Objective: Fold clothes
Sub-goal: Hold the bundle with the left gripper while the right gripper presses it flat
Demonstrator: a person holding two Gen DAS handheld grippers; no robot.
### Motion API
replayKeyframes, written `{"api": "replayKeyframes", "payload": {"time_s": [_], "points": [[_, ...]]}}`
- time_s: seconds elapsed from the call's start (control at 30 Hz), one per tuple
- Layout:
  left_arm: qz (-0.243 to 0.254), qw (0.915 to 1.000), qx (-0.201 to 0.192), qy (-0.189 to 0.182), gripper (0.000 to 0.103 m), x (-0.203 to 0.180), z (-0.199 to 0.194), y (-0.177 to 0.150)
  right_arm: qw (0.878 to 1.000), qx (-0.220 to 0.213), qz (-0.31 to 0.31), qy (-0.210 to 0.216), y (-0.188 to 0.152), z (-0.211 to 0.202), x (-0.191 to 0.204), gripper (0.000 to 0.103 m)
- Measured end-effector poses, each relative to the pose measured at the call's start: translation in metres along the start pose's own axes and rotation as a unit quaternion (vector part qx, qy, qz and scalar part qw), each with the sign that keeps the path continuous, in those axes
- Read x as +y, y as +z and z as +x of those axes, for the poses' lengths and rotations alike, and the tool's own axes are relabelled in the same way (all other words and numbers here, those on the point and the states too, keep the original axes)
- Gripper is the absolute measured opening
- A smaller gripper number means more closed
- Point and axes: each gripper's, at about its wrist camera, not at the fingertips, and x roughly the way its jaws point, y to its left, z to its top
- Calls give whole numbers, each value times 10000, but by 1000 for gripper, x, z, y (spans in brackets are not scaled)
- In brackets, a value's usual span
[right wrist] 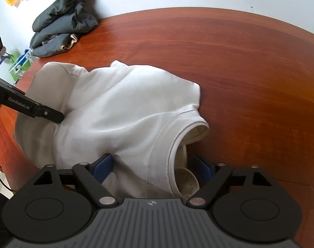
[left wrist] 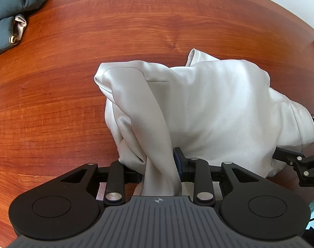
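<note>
A cream sweatshirt (left wrist: pixel 208 107) lies bunched on the reddish wooden table (left wrist: pixel 74 62). My left gripper (left wrist: pixel 159 163) points steeply down and is shut on a gathered fold of it, which rises in a ridge between the fingers. In the right wrist view the same sweatshirt (right wrist: pixel 119 107) spreads ahead, with a ribbed cuff opening (right wrist: pixel 187 144) facing me. My right gripper (right wrist: pixel 152 165) stands wide, its blue pads (right wrist: pixel 104 166) on either side of the cloth by that cuff, and the right pad is clear of it. The left gripper's finger (right wrist: pixel 53 114) shows at the sweatshirt's left side.
A dark grey-green padded jacket (right wrist: pixel 62 26) lies crumpled at the table's far left corner (left wrist: pixel 12 10). The table edge (right wrist: pixel 4 144) runs close on the left, with green clutter (right wrist: pixel 18 62) on the floor beyond. A white wall stands behind the table.
</note>
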Motion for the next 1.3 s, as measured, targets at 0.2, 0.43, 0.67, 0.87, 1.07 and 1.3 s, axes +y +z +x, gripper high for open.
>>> {"api": "replayKeyframes", "payload": {"time_s": [0.2, 0.43, 0.67, 0.87, 1.07, 1.3], "points": [[-65, 9999, -93, -38, 29, 3, -3, -5, 9987, 62, 140, 487, 12, 10, -2, 21], [-180, 9989, -424, -54, 21, 2, -25, -16, 9973, 120, 8, 720, 31, 4, 10, 9], [-243, 9971, -704, -132, 19, 3, -65, -21, 9950, -86, -221, 970, 59, -31, 28, 8], [-226, 9958, -881, -19, 19, 2, -90, -21, 9927, -124, -535, 1075, 77, -46, 46, 7], [-502, 9958, -761, 130, 19, 12, -81, -31, 9917, 125, -899, 914, 72, -38, 58, 15], [-885, 9938, -615, 272, 19, 25, -64, -43, 9913, 300, -1246, 306, 53, -26, 57, 67]]}}
